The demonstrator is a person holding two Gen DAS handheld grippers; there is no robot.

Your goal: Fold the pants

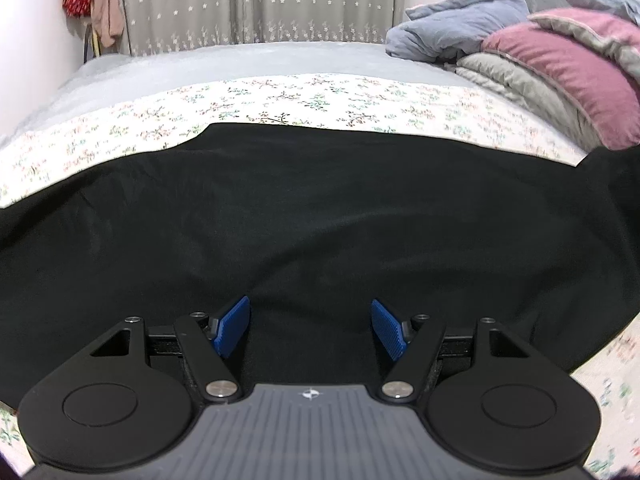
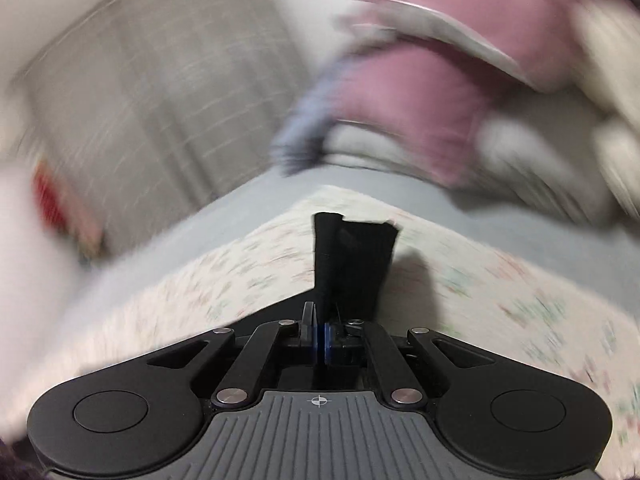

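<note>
Black pants [image 1: 320, 220] lay spread over the bed's [image 1: 280, 96] near edge — soft, light, prob. slippery. Right gripper [image 2: 321, 340] was clamped on a hem corner; left gripper [image 1: 311, 328] hung w/ jaws apart above the cloth — best taken at edges.

No legible text, label, brand name or number appears in either view. The only marking is a small white crosshair symbol on the grey ribbed housing of each hand-held gripper: left hand-held gripper [image 1: 311, 326], symbol near the housing's front edge; right hand-held gripper [image 2: 320, 340], likewise.
</note>
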